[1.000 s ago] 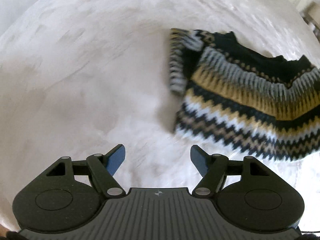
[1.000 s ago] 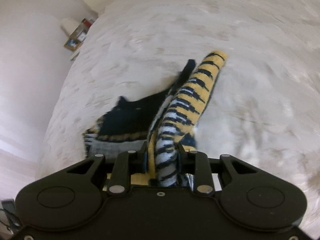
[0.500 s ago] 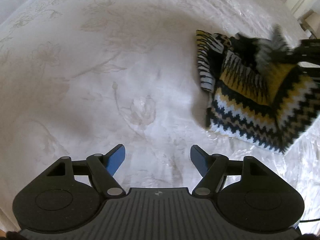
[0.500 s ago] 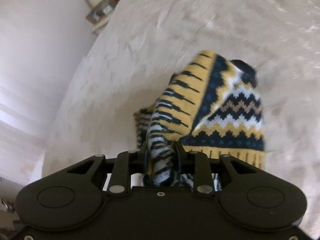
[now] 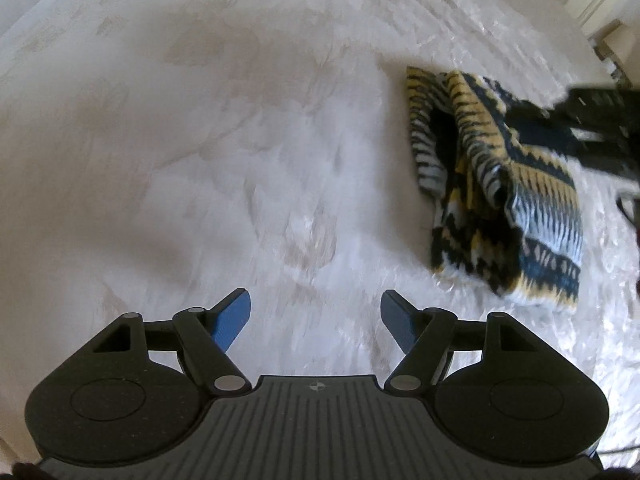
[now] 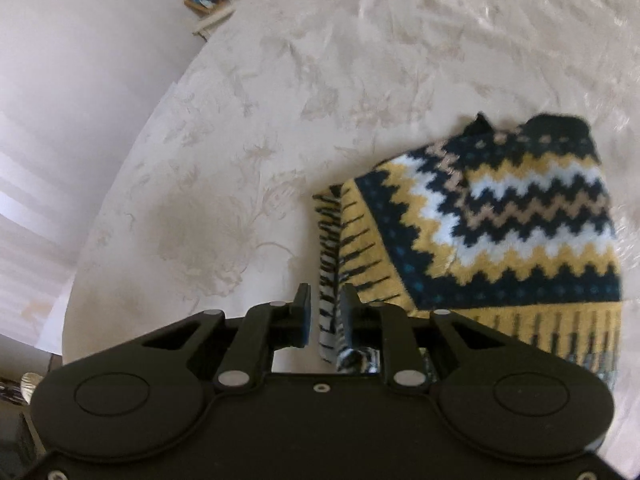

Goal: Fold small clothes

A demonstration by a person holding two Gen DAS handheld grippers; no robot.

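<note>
One knitted sweater (image 6: pixel 500 216) lay folded at the right of the right wrist frame, on a cream bedspread (image 6: pixel 280 100) with a woven floral pattern. Its striped sleeve edge ran down between the fingers of the right tool (image 6: pixel 325 312); the jaws stood narrowly apart, with a gap at the left finger. The left tool (image 5: pixel 316 316) was spread wide, well apart from the sweater (image 5: pixel 504 184) at right of frame. Zigzag bands were navy, yellow, white and tan.

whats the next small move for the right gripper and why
Probably open wider and back straight off. The right gripper has its jaws slightly parted around the sweater's striped edge, and the sweater lies folded over on the bedspread. The left gripper hangs open, apart.
</note>
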